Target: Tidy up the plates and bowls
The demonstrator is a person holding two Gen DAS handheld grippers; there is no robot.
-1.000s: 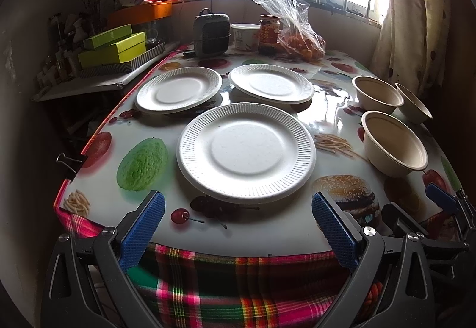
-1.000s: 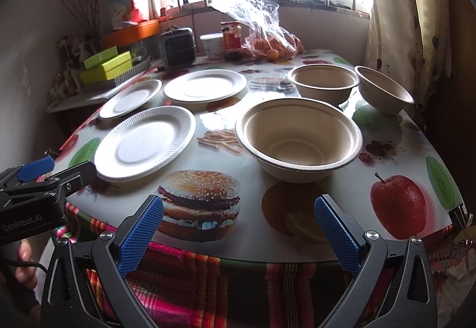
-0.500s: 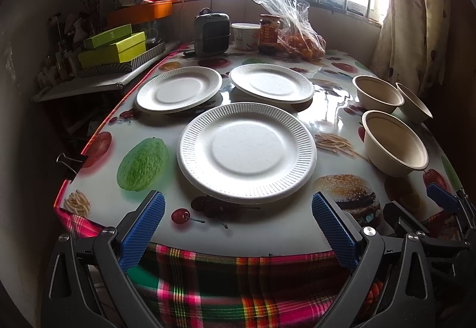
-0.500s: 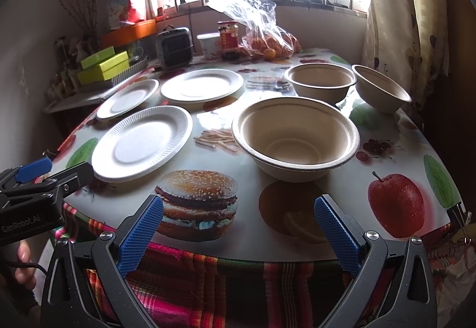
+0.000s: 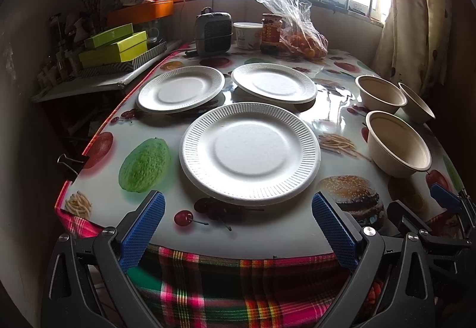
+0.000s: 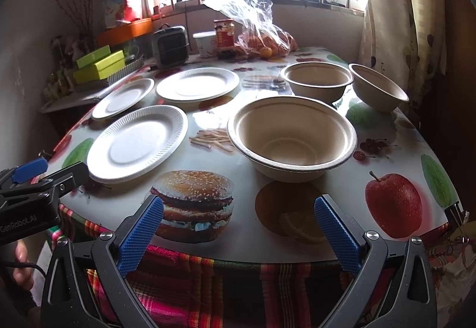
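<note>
Three white paper plates lie on the table: the nearest plate [image 5: 250, 154] in front of my left gripper [image 5: 238, 229], a second plate [image 5: 181, 88] at back left, a third plate [image 5: 273, 82] at back right. Three beige bowls stand to the right: the nearest bowl [image 6: 291, 137] lies ahead of my right gripper [image 6: 238, 231], with a middle bowl [image 6: 316, 81] and a far bowl [image 6: 377, 87] behind it. Both grippers hover open at the table's near edge, nothing between their blue fingers.
The table [image 5: 285, 229] has a fruit-and-burger print cover over a plaid cloth [image 5: 238, 286]. At the back stand a small heater [image 5: 212, 33], a tub [image 5: 248, 34], a jar [image 5: 270, 31] and a bag of oranges [image 5: 300, 36]. Green boxes [image 5: 114, 45] sit on a side shelf at left.
My right gripper has drifted slightly forward and right, so the bowls appear a little closer. The left gripper view is nearly unchanged. Nothing on the table has moved.
</note>
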